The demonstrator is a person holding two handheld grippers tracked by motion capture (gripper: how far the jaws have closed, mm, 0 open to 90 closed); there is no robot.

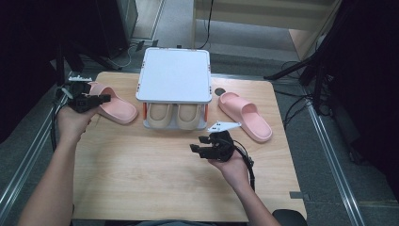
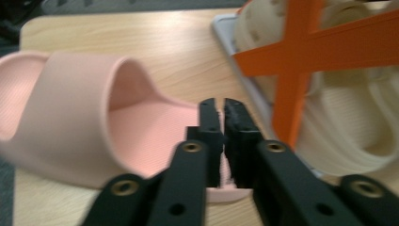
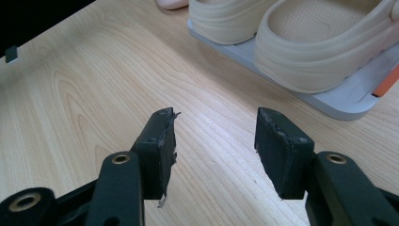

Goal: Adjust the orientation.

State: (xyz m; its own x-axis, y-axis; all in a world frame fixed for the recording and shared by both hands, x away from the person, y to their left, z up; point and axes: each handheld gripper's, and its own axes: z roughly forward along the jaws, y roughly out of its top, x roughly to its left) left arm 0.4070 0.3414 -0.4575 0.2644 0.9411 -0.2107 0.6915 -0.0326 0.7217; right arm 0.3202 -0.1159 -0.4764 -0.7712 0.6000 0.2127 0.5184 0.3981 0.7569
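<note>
A pink slipper (image 1: 115, 107) lies on the table's left, toe opening toward the rack. My left gripper (image 1: 104, 98) sits at its near end. In the left gripper view the jaws (image 2: 222, 106) stand almost together, pinching the thin rim of that pink slipper (image 2: 70, 127). A second pink slipper (image 1: 244, 115) lies at the right of the table. My right gripper (image 1: 197, 143) hovers over bare wood in front of the rack, open, and in the right gripper view nothing lies between its jaws (image 3: 214, 127).
A two-tier rack with a white top (image 1: 174, 75) stands at the table's middle back; a pair of beige slippers (image 1: 174, 115) sits on its lower shelf (image 3: 339, 106). Orange struts (image 2: 294, 70) brace its side. Dark stands and cables surround the table.
</note>
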